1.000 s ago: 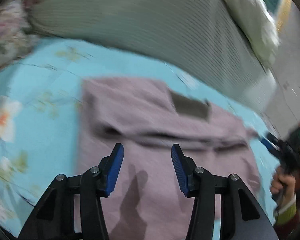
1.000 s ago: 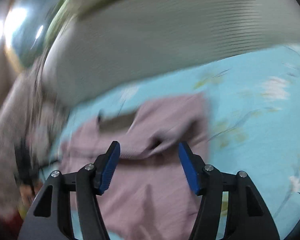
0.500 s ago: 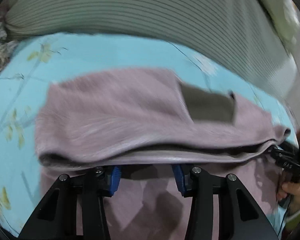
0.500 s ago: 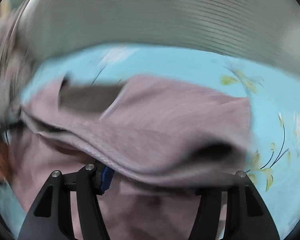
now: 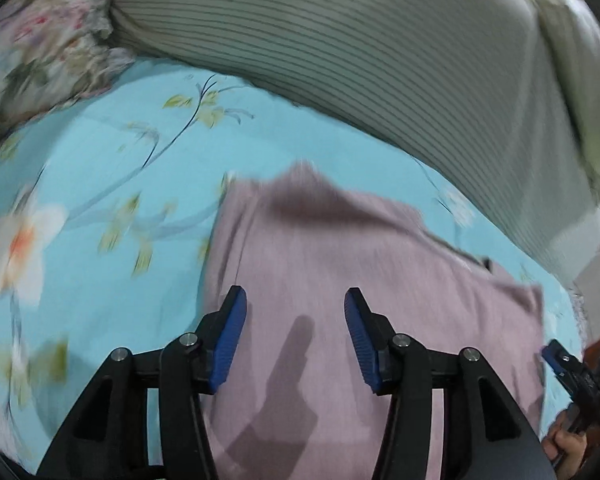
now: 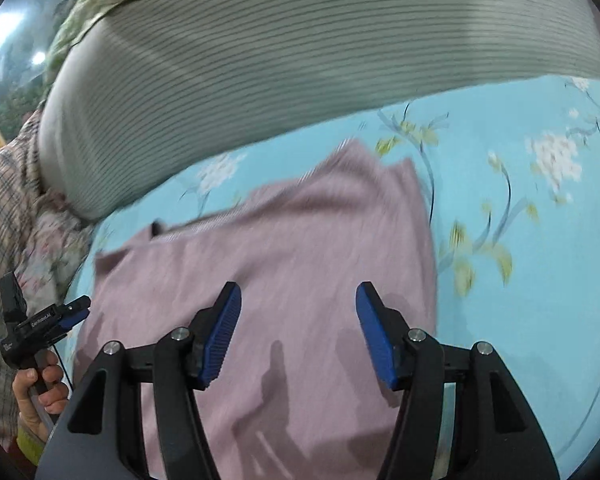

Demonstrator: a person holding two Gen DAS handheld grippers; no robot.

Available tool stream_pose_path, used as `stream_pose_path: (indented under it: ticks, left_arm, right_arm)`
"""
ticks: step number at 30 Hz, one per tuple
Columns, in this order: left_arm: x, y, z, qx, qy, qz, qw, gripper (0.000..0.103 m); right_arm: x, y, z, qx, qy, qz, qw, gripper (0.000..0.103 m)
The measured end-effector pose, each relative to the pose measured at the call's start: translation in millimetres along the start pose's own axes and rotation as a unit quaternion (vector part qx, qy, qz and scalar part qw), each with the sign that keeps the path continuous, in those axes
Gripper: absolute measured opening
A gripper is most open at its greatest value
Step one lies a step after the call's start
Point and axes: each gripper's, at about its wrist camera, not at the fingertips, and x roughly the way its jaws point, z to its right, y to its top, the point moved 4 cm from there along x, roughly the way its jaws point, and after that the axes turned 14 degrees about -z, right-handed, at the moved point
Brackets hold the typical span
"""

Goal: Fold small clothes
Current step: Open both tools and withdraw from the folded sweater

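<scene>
1. The near part of the mauve garment is hidden under the left tongs and cut off by the lower edge of the left wrist view.
2. In the right wrist view the garment goes below the right tongs in the same way, so its near hem is not seen.
3. Motion blur softens the garment and the flower print of the bed sheet; the weave cannot be read.
4. The striped bedding beyond the tongs is cut off at the top.
5. The hand beside the right tongs is partly out of the picture.
</scene>
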Motion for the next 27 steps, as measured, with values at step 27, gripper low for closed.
stream_pose_path:
  ticks: [27]
  left_arm:
    - [-33.3, -186.4, -30.4, -0.105, -0.150, -0.046, 0.9820, 0.061]
  right_arm:
    - [-26.7, -133.9, -53.7, -0.004, 0.088, -0.039, 0.995, 0.061]
